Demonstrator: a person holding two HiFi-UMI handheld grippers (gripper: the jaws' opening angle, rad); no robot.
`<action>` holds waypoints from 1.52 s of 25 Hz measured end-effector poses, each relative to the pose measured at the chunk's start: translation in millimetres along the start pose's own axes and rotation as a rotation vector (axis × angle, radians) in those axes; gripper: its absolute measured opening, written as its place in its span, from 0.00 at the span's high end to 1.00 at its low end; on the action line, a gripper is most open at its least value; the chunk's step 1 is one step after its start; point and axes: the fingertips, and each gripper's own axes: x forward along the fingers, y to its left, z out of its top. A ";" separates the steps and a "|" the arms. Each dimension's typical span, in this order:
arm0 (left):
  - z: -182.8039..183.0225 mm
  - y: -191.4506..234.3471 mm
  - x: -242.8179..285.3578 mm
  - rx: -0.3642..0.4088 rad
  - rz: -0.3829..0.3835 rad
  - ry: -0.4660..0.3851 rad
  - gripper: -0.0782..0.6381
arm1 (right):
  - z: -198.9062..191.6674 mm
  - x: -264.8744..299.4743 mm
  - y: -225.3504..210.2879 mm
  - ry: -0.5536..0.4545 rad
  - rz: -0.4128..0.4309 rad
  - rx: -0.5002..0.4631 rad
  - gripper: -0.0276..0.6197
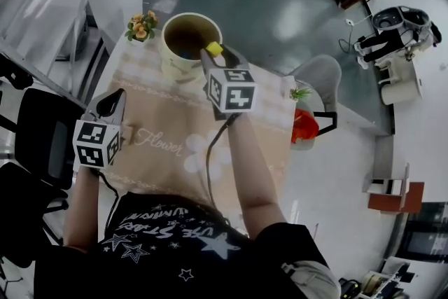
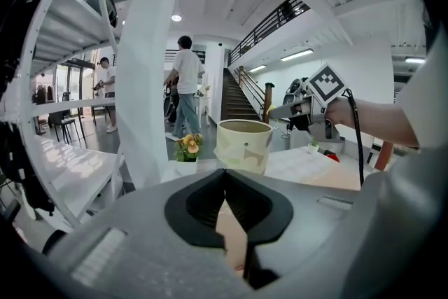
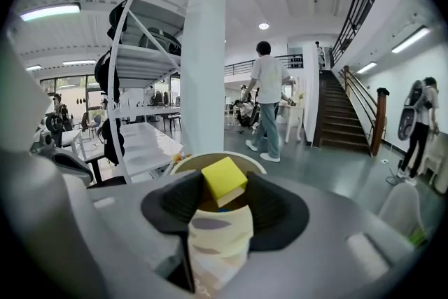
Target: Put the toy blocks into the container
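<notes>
A cream container (image 1: 173, 61) stands at the table's far edge, and something blue (image 1: 184, 51) lies inside it. My right gripper (image 1: 214, 52) is shut on a yellow block (image 1: 214, 48), holding it just above the container's near rim. In the right gripper view the yellow block (image 3: 224, 180) sits tilted between the pads of the right gripper (image 3: 224, 185), with the container (image 3: 220, 238) right below. My left gripper (image 1: 114, 103) hovers over the table's left side, shut with nothing in it. In the left gripper view, beyond the left gripper (image 2: 224, 175), stands the container (image 2: 243, 145).
A beige tablecloth (image 1: 168, 150) covers the table. A small pot of orange flowers (image 1: 141, 26) sits left of the container. A tiny green plant (image 1: 301, 92) and a red object (image 1: 306, 126) are at the right edge. A grey chair (image 1: 318, 73) and a black chair (image 1: 42, 136) flank the table.
</notes>
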 end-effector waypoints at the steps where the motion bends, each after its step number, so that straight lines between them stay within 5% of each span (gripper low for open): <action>1: 0.5 2.5 0.8 0.001 0.002 0.002 0.88 | 2.4 4.2 1.0 -0.006 0.001 0.003 0.66; 17: -9.3 21.0 17.0 -0.019 0.004 0.039 0.88 | 3.2 58.1 -12.0 0.041 -0.025 -0.010 0.65; 24: -12.2 22.6 20.0 -0.026 0.002 0.044 0.88 | 1.0 57.8 -9.6 0.025 -0.002 -0.002 0.57; 38: -13.9 16.7 -5.1 -0.035 0.020 0.023 0.88 | -1.5 17.7 11.2 -0.004 0.028 0.019 0.57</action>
